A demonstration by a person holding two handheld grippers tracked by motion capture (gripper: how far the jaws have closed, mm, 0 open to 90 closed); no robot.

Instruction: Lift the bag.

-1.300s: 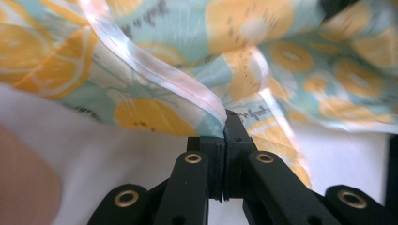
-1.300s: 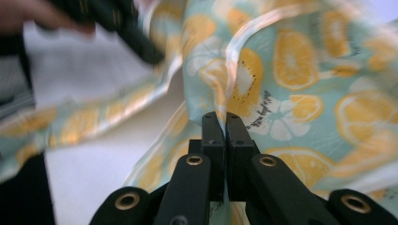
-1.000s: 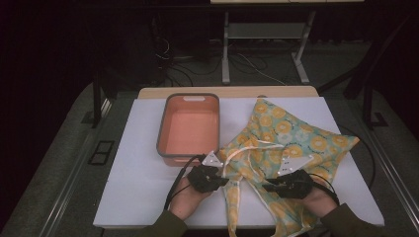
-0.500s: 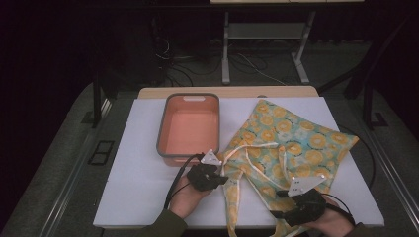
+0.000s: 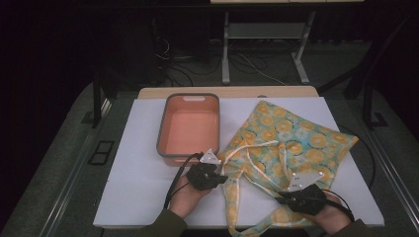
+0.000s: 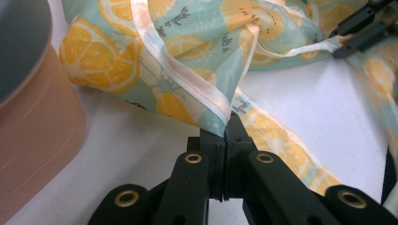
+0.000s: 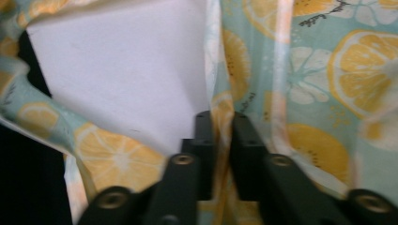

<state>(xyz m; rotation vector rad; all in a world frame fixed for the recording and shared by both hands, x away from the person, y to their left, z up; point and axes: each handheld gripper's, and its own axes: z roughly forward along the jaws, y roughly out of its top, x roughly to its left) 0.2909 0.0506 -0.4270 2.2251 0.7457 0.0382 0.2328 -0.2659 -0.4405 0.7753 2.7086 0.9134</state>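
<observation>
High view first: a white sheet [image 5: 133,197] covers the desk [image 5: 227,92], whose pale wooden far edge shows beyond it. Around it the room is dark — grey floor, loose cables [image 5: 247,61] lying beyond the far edge, and the metal legs of a stand [image 5: 262,49] farther back.

Near the far edge, left of the middle, sits a salmon-coloured tub [image 5: 190,126] with a grey rim. To its right lies a lemon-print cloth bag [image 5: 296,143], teal with orange slices, spread from the middle of the desk toward the right edge, its pale straps looping over it and a long strip trailing toward the near edge.

The left gripper [image 5: 220,173] rests just in front of the tub's near right corner, a hand behind it. In the left gripper view its jaws are pressed together on the hemmed edge of the bag [image 6: 187,70], the tub's wall [image 6: 33,126] close beside them.

The right gripper [image 5: 281,196] sits by the near edge, right of the middle. Its jaws have just been closing, and in the right gripper view they pinch a fold of the bag's fabric [image 7: 305,93] between them — bare white sheet [image 7: 126,70] showing to one side.
</observation>
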